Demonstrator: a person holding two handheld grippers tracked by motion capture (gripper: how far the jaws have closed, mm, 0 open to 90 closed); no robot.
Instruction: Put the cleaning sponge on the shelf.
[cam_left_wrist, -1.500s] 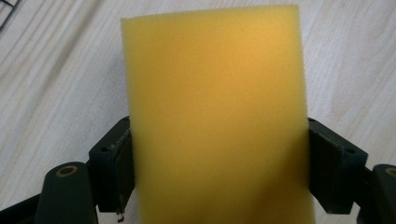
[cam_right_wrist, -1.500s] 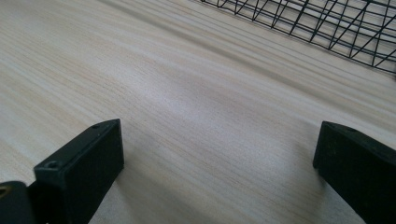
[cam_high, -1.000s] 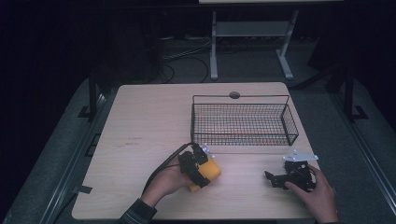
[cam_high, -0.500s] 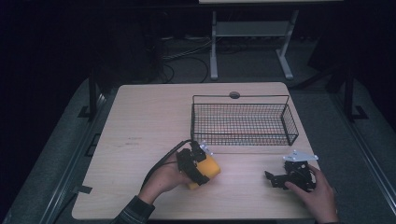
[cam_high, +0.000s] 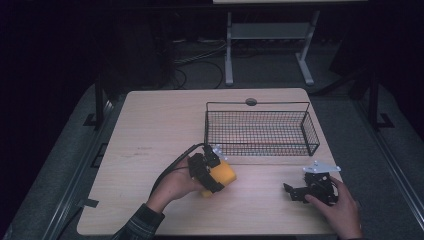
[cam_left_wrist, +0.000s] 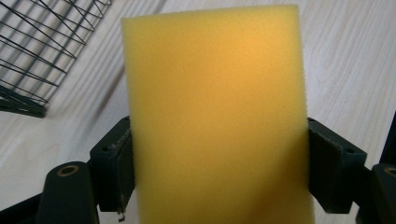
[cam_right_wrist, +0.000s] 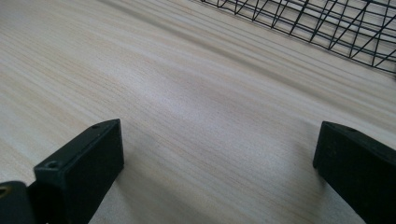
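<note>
A yellow sponge block (cam_left_wrist: 215, 116) stands between the two black jaws of my left gripper (cam_left_wrist: 217, 163), and both pads press on its sides. From above, the yellow sponge (cam_high: 222, 175) sits just in front of the wire basket (cam_high: 260, 131), held by my left gripper (cam_high: 220, 172) in the person's hand. My right gripper (cam_high: 290, 191) rests on the table at the front right and points left. In the right gripper view its jaws stand wide apart over bare wood, nothing between them (cam_right_wrist: 217, 158).
The black wire basket (cam_right_wrist: 327, 23) stands at the back right of the light wooden table (cam_high: 160, 125). A round grommet (cam_high: 251, 102) sits at the table's far edge. Cables and a white stand lie on the dark floor beyond.
The left hand with the sponge has shifted slightly toward the front. The right gripper has kept still.
</note>
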